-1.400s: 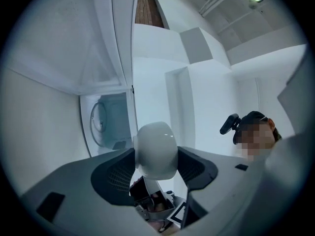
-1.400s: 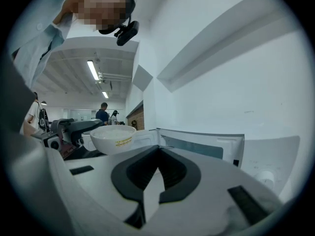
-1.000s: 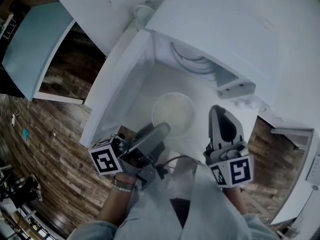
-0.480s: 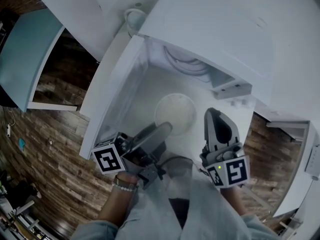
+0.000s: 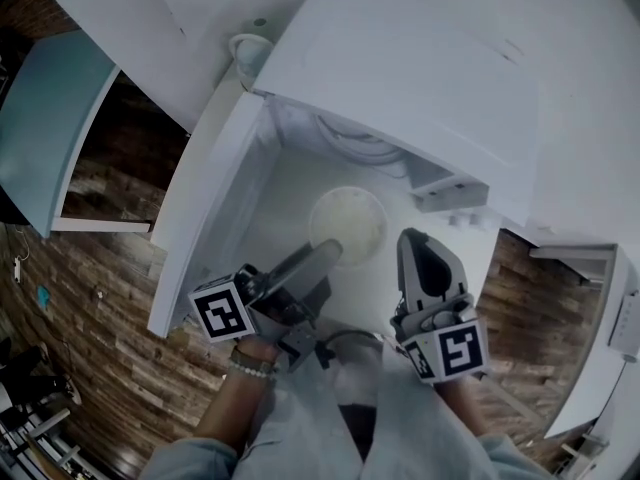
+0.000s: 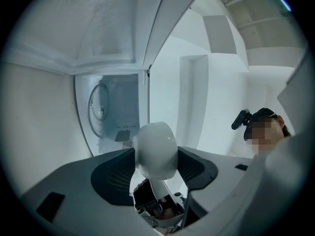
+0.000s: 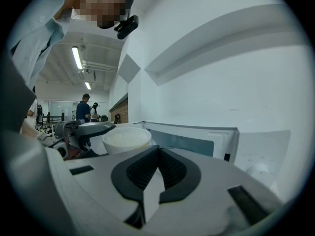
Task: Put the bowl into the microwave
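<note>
Left gripper (image 5: 326, 252) has carried bowl (image 5: 347, 225) closer to open microwave (image 5: 430, 88), jaws pinching rim. Right gripper (image 5: 414, 246) idle, jaws pressed together, empty. Bowl held at cavity mouth; insertion and release left.

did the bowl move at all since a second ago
Yes. The bowl, held in the left gripper, has shifted toward the open microwave; the gap to its front edge is smaller than before.
</note>
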Motion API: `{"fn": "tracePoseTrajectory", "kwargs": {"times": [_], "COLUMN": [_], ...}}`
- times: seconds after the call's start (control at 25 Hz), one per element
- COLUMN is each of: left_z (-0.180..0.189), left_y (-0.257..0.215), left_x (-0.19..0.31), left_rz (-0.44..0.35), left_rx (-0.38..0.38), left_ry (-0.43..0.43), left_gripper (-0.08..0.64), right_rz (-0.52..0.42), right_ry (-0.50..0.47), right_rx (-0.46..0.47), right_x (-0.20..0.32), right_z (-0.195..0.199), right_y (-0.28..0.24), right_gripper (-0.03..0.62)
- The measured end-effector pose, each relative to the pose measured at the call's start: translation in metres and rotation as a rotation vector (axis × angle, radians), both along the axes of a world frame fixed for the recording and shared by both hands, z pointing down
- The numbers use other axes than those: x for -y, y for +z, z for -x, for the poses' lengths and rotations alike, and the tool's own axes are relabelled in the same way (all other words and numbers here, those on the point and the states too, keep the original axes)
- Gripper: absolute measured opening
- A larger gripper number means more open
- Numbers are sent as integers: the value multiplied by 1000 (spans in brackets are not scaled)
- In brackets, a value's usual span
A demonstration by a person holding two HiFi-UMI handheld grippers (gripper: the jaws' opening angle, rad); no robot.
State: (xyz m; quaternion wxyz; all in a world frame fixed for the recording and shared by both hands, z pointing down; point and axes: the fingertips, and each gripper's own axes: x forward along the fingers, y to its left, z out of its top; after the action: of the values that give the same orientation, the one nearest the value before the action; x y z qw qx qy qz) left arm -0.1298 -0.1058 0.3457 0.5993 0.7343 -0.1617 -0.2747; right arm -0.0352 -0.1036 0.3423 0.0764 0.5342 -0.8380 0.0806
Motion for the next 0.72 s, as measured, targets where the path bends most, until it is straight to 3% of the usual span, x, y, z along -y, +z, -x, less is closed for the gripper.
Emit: {"fn": "tracePoseTrajectory", "kwargs": {"times": [0.32, 0.52, 0.72], "left_z": [-18, -26, -32], "left_y": [23, 32, 47], "left_x": [28, 46, 67], "left_rz": [50, 60, 75], "left_rx": [-9, 6, 15], "left_ry": [-25, -25, -41], "left_gripper": [255, 255, 255], "right_rz": [31, 51, 57], "right_ry": [-5, 5, -31], "right_rx": [-8, -93, -100], "right_x": [10, 21, 31], "right_z": [-14, -23, -18], "right_y": [17, 33, 44], "right_gripper": [-2, -2, -2]}}
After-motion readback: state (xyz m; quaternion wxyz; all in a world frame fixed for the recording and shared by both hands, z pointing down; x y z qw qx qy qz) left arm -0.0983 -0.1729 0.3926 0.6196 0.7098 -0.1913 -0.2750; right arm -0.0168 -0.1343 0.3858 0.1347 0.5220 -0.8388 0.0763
